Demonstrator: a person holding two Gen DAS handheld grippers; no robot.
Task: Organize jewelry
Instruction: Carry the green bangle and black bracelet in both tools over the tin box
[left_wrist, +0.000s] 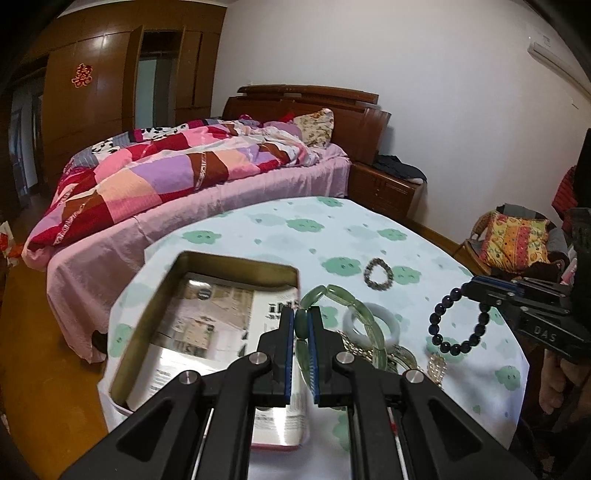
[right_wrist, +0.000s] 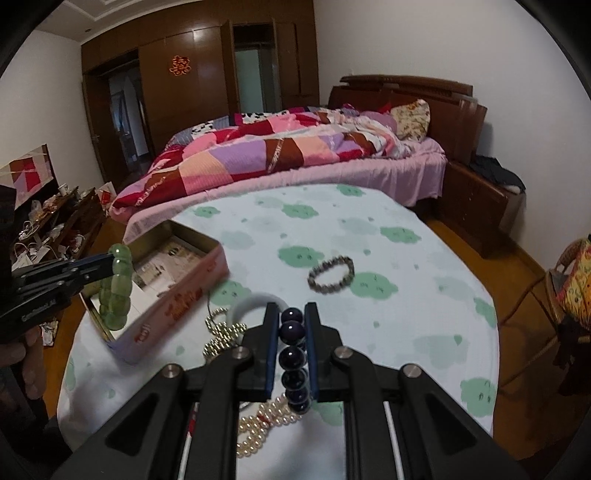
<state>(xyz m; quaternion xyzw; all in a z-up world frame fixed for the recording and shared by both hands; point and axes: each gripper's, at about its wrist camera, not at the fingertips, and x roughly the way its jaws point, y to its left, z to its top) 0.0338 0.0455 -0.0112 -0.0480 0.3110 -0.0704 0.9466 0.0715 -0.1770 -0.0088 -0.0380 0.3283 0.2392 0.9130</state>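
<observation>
While the left gripper (left_wrist: 303, 323) pinches the green bracelet (right_wrist: 115, 288) in the air over the open tin (right_wrist: 192, 236), the right gripper (right_wrist: 291, 321) clamps the dark purple bead bracelet (left_wrist: 460, 321) to the tin's right. A small grey bracelet (right_wrist: 331, 274) lies on the tablecloth (right_wrist: 406, 295) beyond, right of the tin.

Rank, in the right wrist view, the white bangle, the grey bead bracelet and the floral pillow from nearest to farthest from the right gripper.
From the right gripper:
1. White bangle, just left of the fingertips.
2. Grey bead bracelet, mid-table, slightly right.
3. Floral pillow, on the bed by the headboard.
</observation>
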